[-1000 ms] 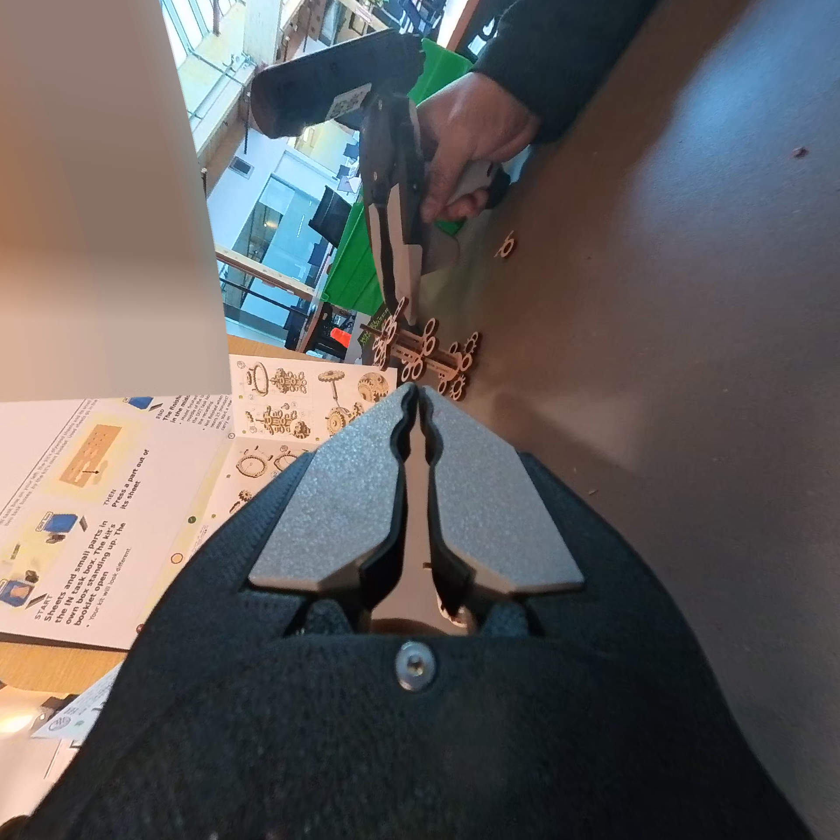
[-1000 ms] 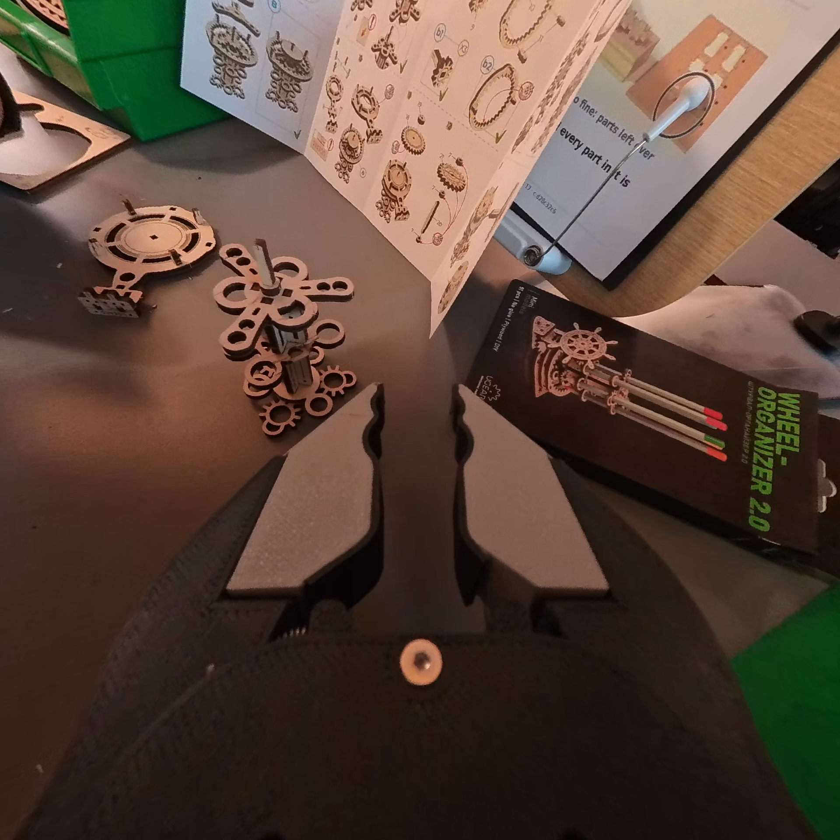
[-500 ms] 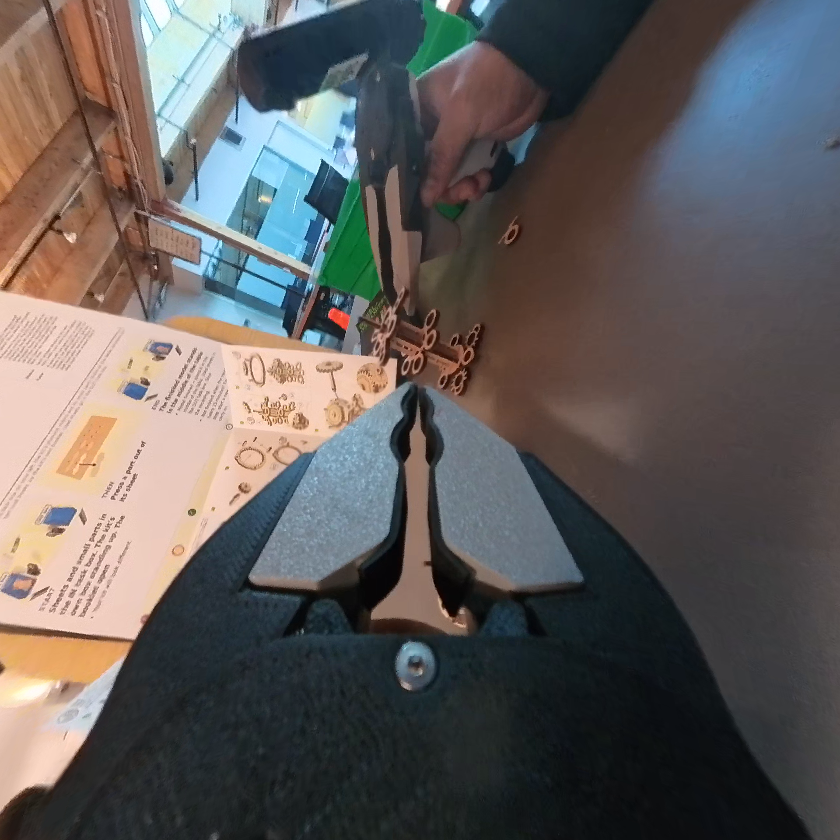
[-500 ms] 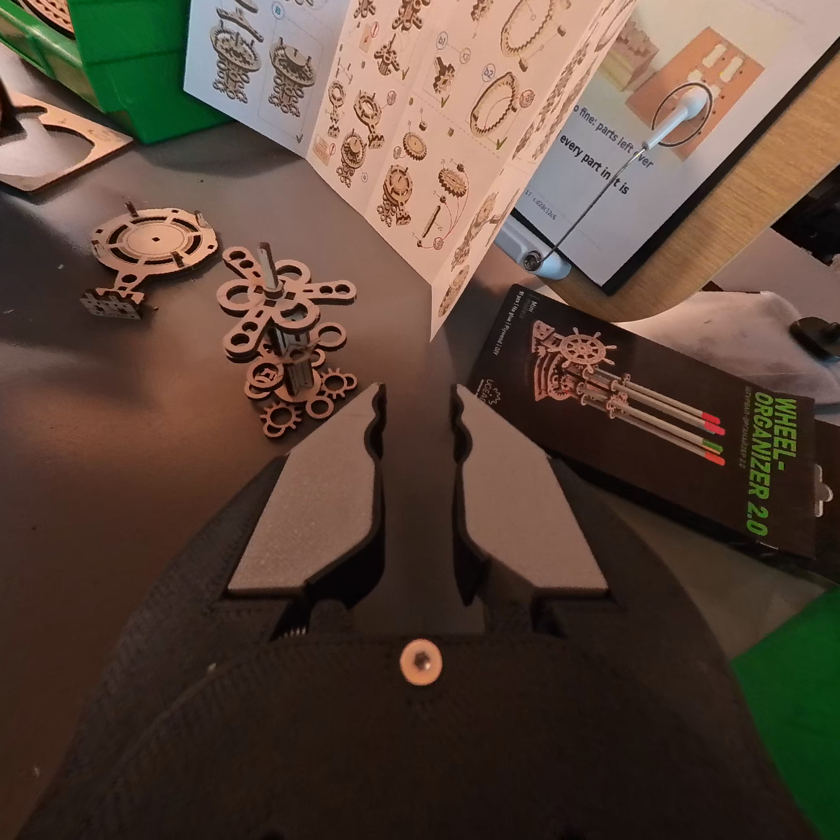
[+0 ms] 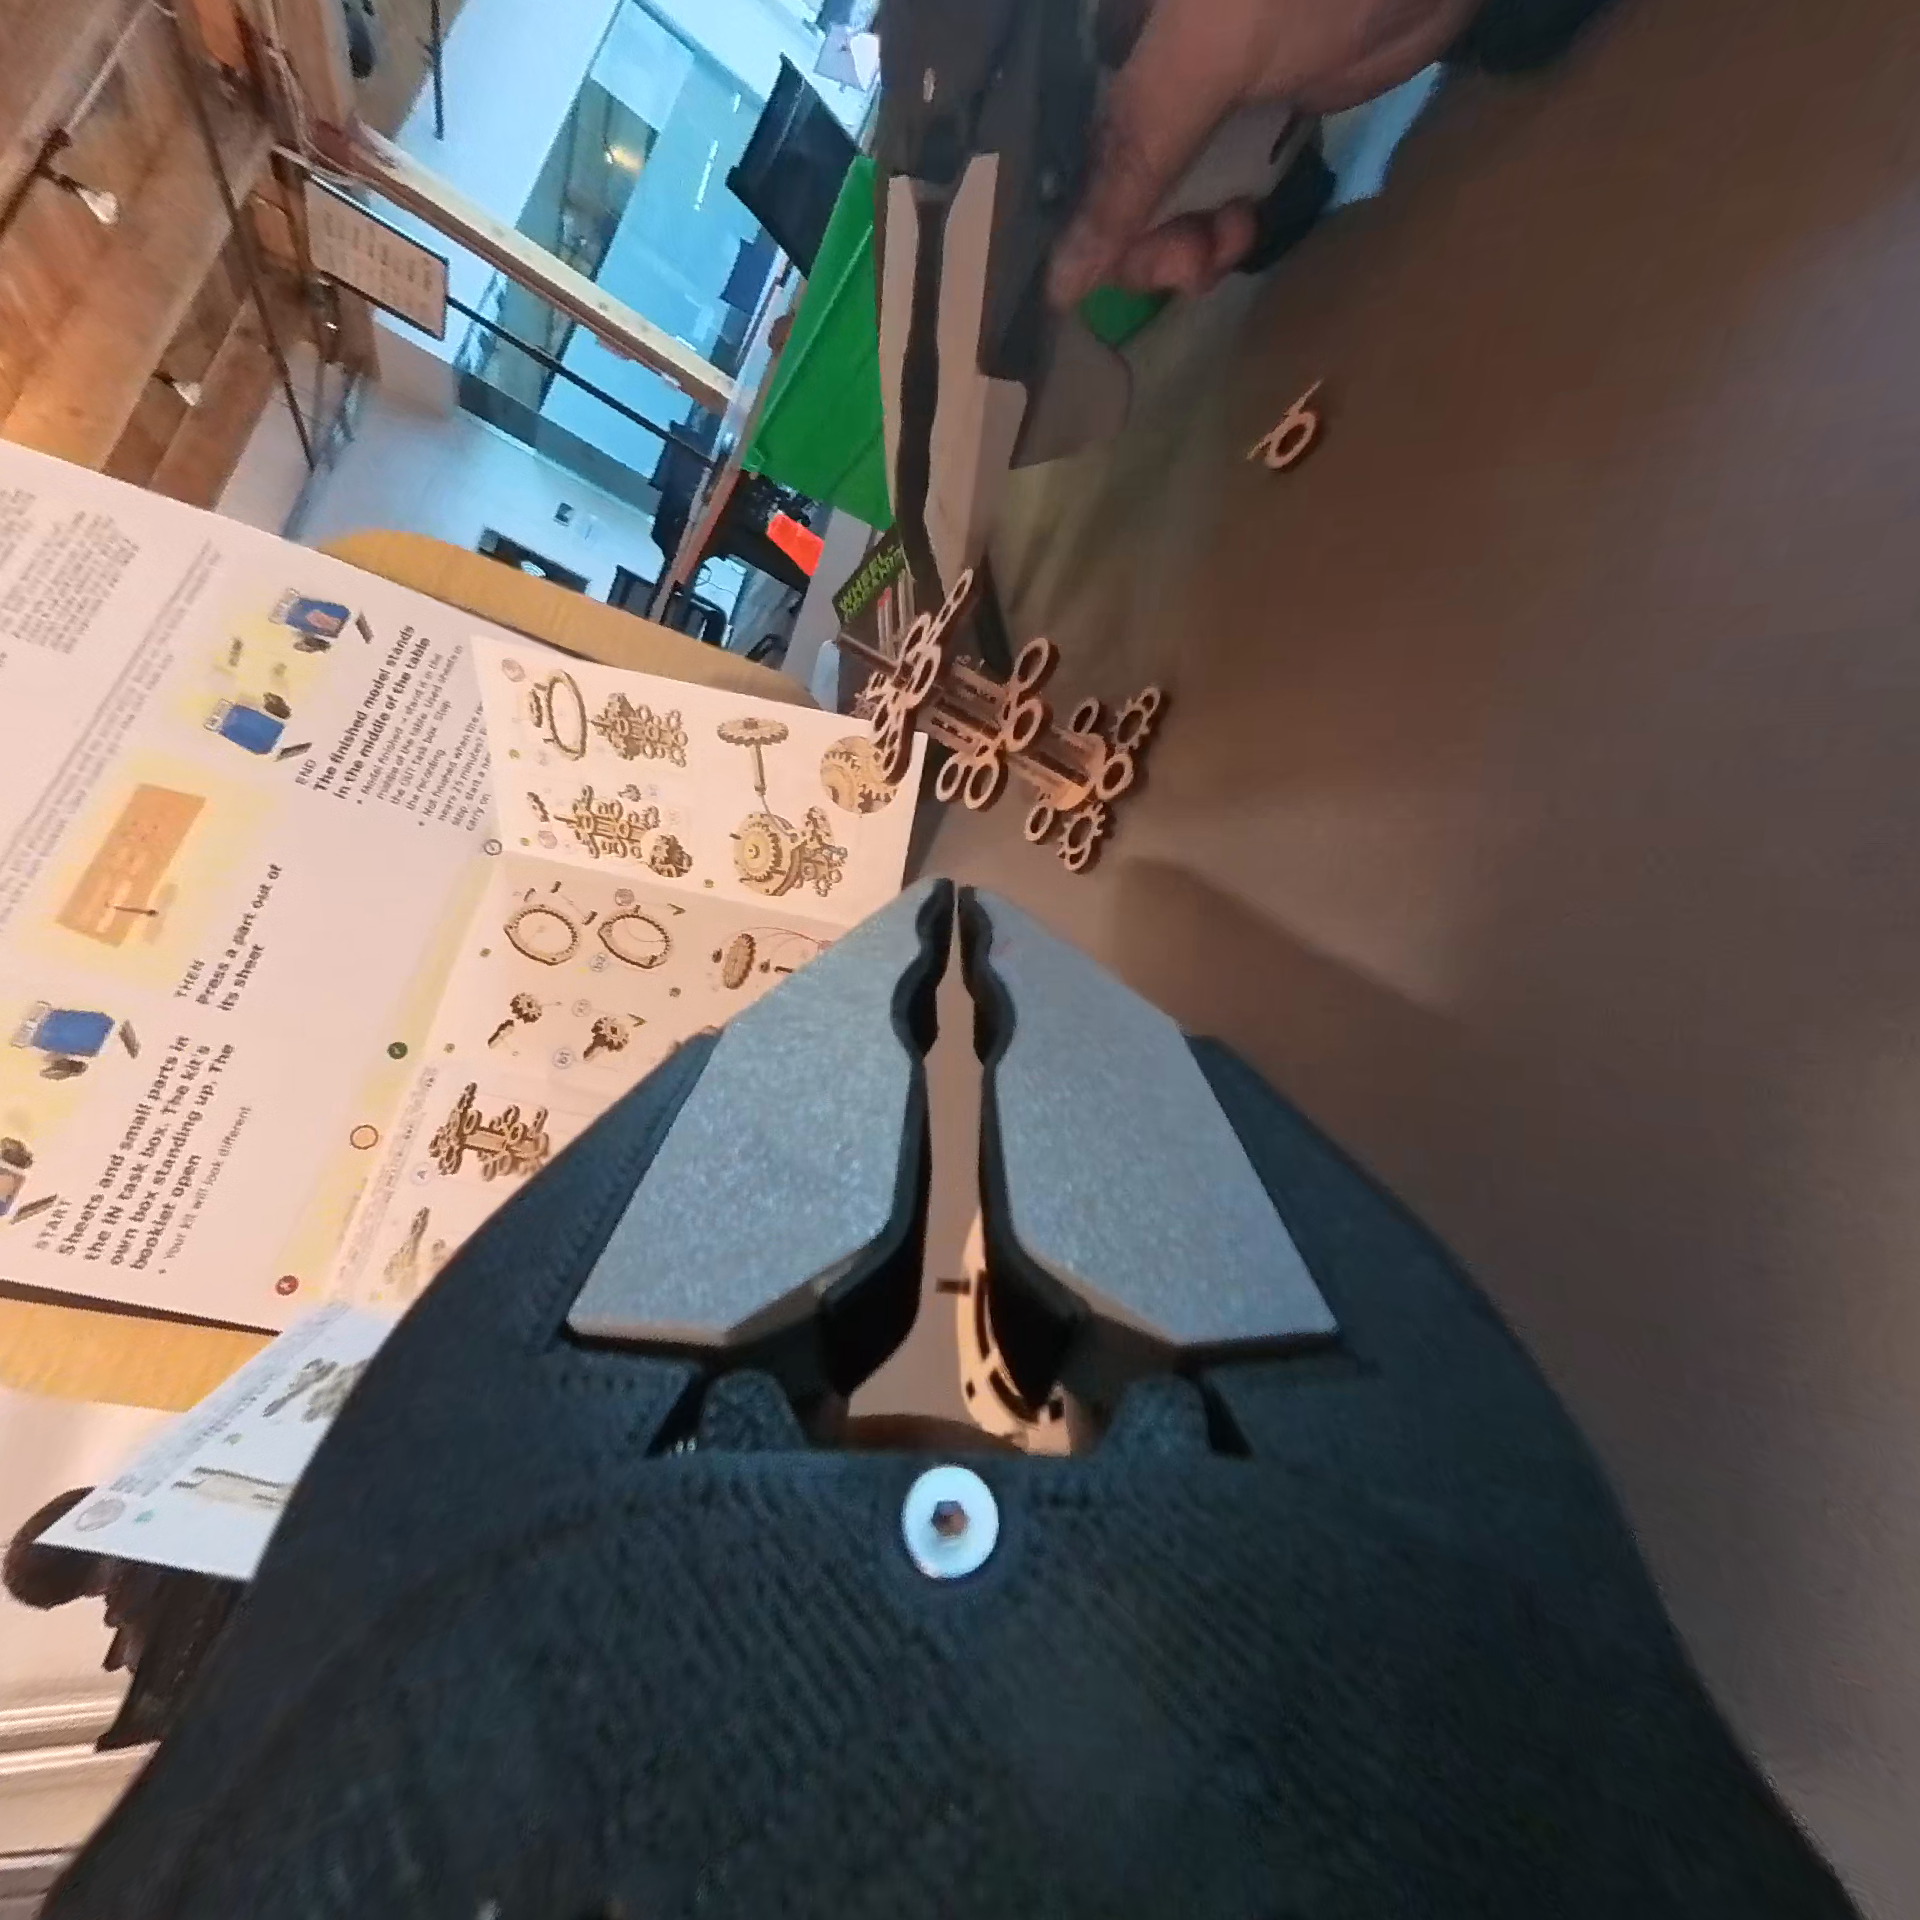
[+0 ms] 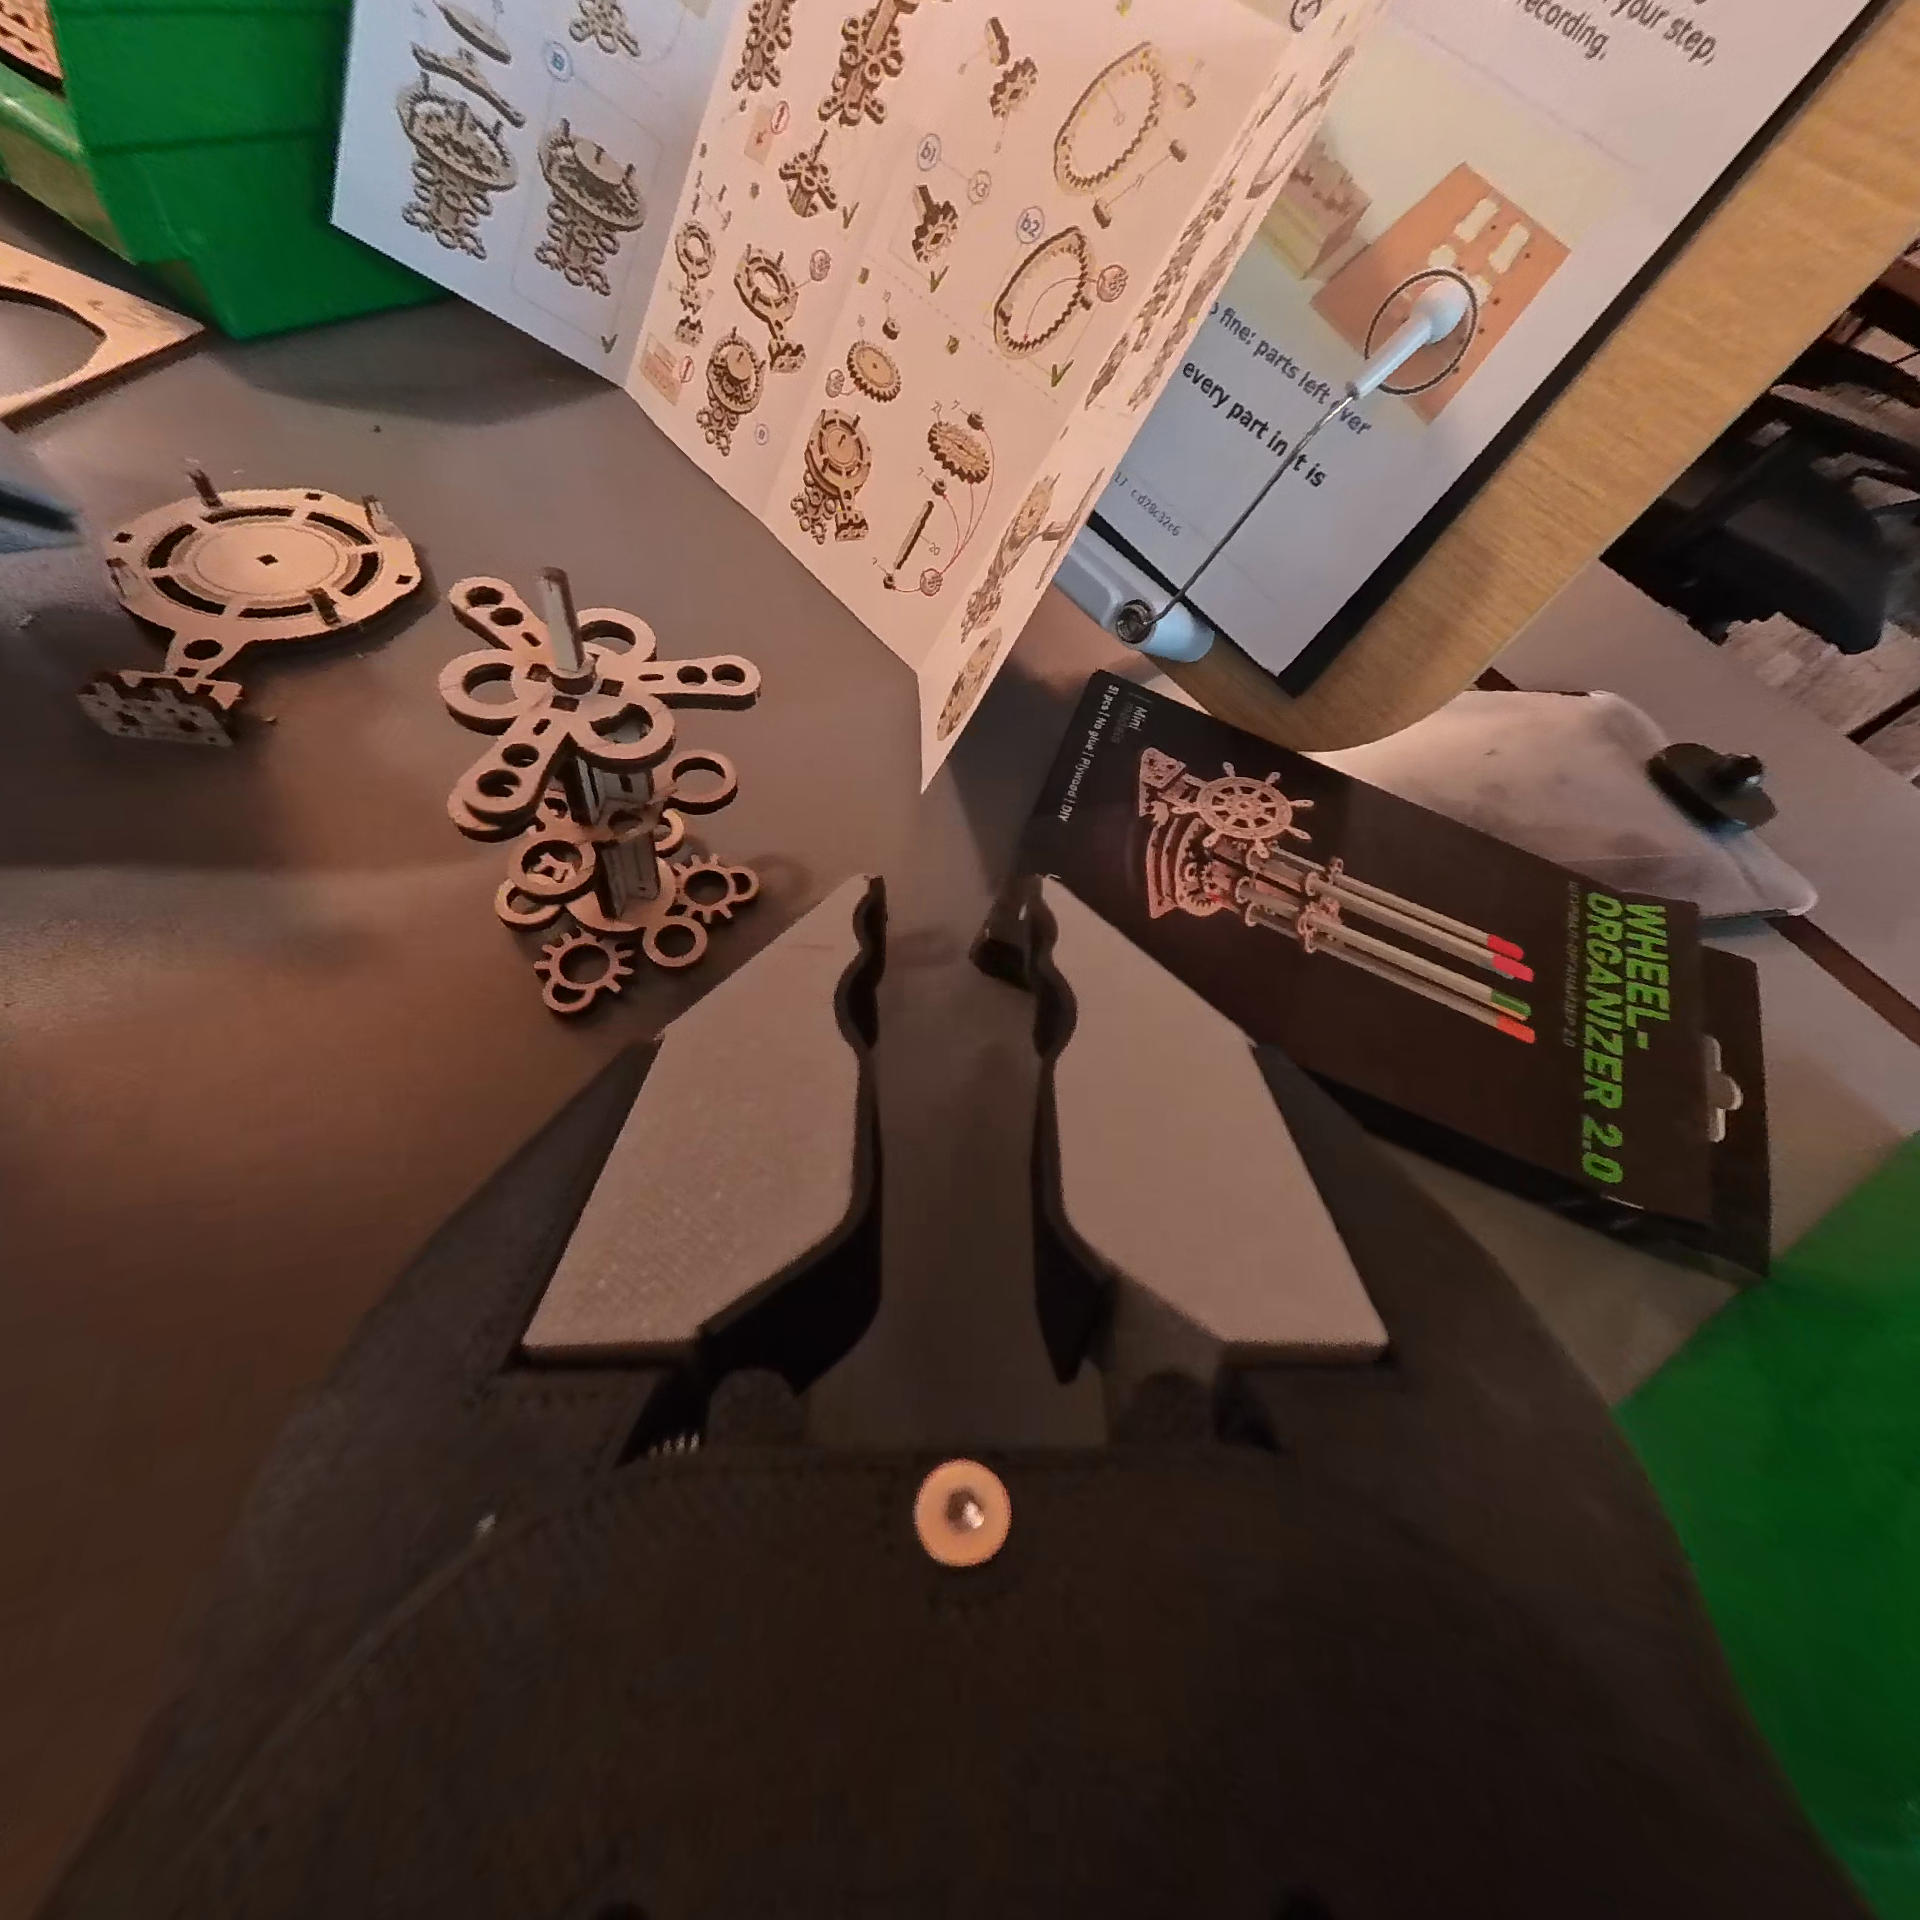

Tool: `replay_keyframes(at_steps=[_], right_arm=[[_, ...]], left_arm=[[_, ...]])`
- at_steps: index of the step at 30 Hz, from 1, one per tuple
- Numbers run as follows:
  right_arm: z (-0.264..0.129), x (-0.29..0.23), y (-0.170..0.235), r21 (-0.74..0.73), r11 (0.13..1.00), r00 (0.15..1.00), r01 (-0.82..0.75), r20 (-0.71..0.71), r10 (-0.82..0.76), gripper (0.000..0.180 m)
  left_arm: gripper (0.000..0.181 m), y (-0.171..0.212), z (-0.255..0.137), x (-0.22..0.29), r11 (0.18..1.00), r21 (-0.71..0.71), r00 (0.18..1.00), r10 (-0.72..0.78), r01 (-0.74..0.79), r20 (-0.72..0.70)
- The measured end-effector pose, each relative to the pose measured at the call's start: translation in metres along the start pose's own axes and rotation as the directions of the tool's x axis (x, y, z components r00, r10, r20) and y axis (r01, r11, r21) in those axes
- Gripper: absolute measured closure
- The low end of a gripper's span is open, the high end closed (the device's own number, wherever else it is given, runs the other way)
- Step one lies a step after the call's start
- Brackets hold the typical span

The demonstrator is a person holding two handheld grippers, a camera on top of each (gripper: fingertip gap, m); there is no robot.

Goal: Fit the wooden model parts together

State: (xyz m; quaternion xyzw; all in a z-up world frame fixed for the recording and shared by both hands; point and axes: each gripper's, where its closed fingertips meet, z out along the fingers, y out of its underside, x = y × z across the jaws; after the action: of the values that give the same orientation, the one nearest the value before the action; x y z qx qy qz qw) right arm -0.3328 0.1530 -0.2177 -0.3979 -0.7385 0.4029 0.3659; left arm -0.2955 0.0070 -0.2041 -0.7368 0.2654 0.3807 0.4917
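While the left wrist view is rolled on its side, we see our left gripper point(image 5: 954, 902) with its tips almost touching and nothing visibly clamped at them. A pale slotted wooden disc point(image 5: 985, 1351) shows through the gap near the finger roots; we cannot tell whether it is gripped or lies beyond. Farther off stands the tiered wooden model point(image 5: 1003, 743) on the dark table point(image 5: 1558, 935), with one loose ring piece point(image 5: 1288, 436) well apart. Our right gripper point(image 5: 935, 312), held by a hand point(image 5: 1195, 135), hangs close above the model. An unfolded instruction leaflet point(image 5: 665, 831) lies to the left.

Moving to the right wrist view, our right gripper point(image 6: 954, 914) stands narrowly open and empty. The tiered wooden model point(image 6: 597, 790) stands just left of the tips, upright, with its shaft pointing up. A flat wooden disc part point(image 6: 260, 566) lies farther left, apart from it. The leaflet point(image 6: 883, 260) stands folded behind, a black kit box point(image 6: 1403, 966) lies right, and a green bin point(image 6: 208, 156) sits at far left.
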Motion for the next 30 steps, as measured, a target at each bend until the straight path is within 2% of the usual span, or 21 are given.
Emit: replay_keyframes(at_steps=[1,16,22,30], right_arm=[[-0.001,0.001,-0.001,0.003,1.0,1.0,0.004,-0.009,-0.003,0.157],[-0.006,0.012,0.002,0.007,1.0,0.997,-0.01,-0.078,0.011,0.158],[-0.004,0.004,-0.002,0.018,1.0,0.999,-0.025,-0.025,0.025,0.158],[0.003,-0.016,0.003,-0.03,0.999,0.996,-0.01,0.09,0.013,0.156]], left_arm=[[0.181,-0.001,0.0,0.0,1.0,0.005,1.0,0.003,-0.003,0.002],[0.181,0.005,-0.002,-0.007,0.999,-0.005,0.998,-0.034,0.034,0.047],[0.181,0.009,-0.001,-0.007,0.998,-0.012,0.998,-0.059,0.059,0.033],[0.181,0.03,-0.004,-0.013,0.976,-0.041,0.977,-0.215,0.214,0.002]])
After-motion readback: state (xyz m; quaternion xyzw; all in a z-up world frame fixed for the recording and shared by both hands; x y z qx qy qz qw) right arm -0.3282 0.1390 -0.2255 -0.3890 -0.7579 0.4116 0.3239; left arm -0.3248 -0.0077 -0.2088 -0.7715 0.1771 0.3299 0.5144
